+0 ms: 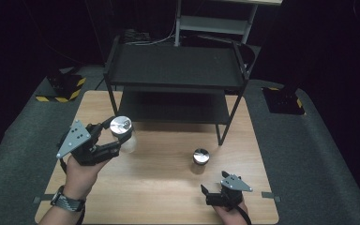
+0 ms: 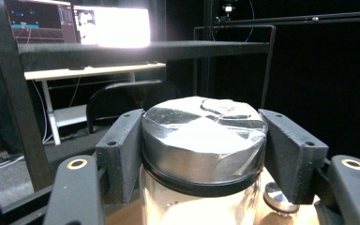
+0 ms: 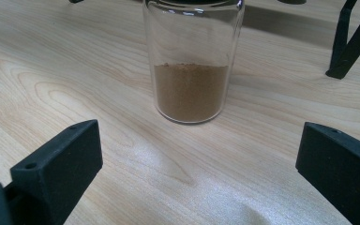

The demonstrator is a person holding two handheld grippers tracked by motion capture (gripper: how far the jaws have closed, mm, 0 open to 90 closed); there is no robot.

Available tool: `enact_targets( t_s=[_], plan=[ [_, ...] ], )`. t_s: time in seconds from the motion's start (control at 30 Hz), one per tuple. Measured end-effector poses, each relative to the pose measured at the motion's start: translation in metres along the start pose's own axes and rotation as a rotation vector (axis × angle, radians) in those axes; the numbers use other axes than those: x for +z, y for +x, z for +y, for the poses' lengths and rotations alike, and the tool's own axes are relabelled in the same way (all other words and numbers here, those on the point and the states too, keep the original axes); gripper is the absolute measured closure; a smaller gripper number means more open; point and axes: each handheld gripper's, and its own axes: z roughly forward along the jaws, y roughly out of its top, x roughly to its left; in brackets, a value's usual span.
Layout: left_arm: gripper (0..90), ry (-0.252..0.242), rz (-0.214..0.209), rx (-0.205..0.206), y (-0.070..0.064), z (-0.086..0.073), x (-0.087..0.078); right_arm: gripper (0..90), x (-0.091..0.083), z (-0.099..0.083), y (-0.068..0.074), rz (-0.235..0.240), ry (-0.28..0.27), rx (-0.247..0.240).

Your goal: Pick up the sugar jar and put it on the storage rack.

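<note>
My left gripper (image 1: 108, 137) is clamped on the metal lid (image 2: 201, 136) of the glass jar (image 1: 122, 132) at the table's (image 1: 168, 187) far left; rigid, slick, probably light, so I grip the lid rim while my right gripper (image 1: 212, 193) gapes.

Silver lids (image 1: 120, 124) are gleaming on clear jars (image 3: 192, 61) holding brown powder (image 3: 190, 91); pale wood-grain table (image 1: 159, 187), black shelf (image 1: 176, 65)

**Count on the table**

2 glass jars with silver lids: 1 jar (image 1: 121, 127) at the left, 1 jar (image 1: 200, 157) near the middle. 2 grippers: left gripper (image 1: 104, 136), right gripper (image 1: 211, 194). 1 black rack (image 1: 176, 70) with 2 shelves. 1 wooden table (image 1: 159, 187).
</note>
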Motion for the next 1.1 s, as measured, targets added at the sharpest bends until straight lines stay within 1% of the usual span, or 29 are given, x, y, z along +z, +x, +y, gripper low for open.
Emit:
enact_targets(
  t_s=[0.07,0.1,0.27,0.33,0.5,0.53,0.57,0.6,0.7,0.8,0.83,0.87,0.93,0.97,1.0,1.1],
  plan=[
    [34.6,-0.006,0.003,0.005,0.001,0.007,0.004,0.4,0.000,0.000,0.000,0.000,0.001,-0.001],
    [34.6,-0.006,0.003,0.005,0.001,0.007,0.004,0.4,0.000,0.000,0.000,0.000,0.001,-0.001],
    [34.6,-0.014,0.006,0.008,0.003,0.018,0.010,0.4,0.000,0.000,-0.001,0.002,0.001,0.000],
    [34.6,-0.017,0.011,0.016,0.004,0.026,0.015,0.4,0.000,0.000,-0.001,0.003,0.001,-0.001],
    [34.6,-0.024,0.009,0.010,0.007,0.033,0.020,0.4,0.000,0.000,-0.001,0.005,0.002,0.001],
    [34.6,-0.029,0.014,0.014,0.007,0.037,0.022,0.5,0.000,0.000,-0.001,0.005,0.002,0.001],
    [34.6,-0.029,0.014,0.014,0.007,0.037,0.022,0.5,0.000,0.000,-0.001,0.005,0.002,0.001],
    [34.6,-0.034,0.018,0.018,0.008,0.042,0.025,0.4,0.000,0.000,-0.001,0.005,0.002,0.001],
    [34.6,-0.043,0.018,0.014,0.010,0.047,0.028,0.4,0.000,0.000,-0.001,0.005,0.001,0.001],
    [34.6,-0.051,0.021,0.018,0.011,0.055,0.033,0.4,0.000,0.000,-0.002,0.007,0.001,0.003],
    [34.6,-0.056,0.020,0.013,0.012,0.060,0.036,0.5,0.000,0.000,-0.002,0.007,0.002,0.003],
    [34.6,-0.056,0.020,0.013,0.012,0.060,0.036,0.4,0.000,0.000,-0.002,0.006,0.002,0.004],
    [34.6,-0.062,0.023,0.011,0.013,0.065,0.040,0.5,0.000,0.000,-0.002,0.007,0.001,0.002],
    [34.6,-0.065,0.027,0.013,0.014,0.070,0.043,0.5,0.000,0.000,-0.002,0.007,0.001,0.002],
    [34.6,-0.065,0.027,0.013,0.014,0.070,0.043,0.4,0.000,0.000,-0.002,0.007,0.000,0.000],
    [34.6,-0.069,0.032,0.023,0.014,0.079,0.048,0.4,0.000,0.000,-0.002,0.008,0.000,-0.001]
  ],
)
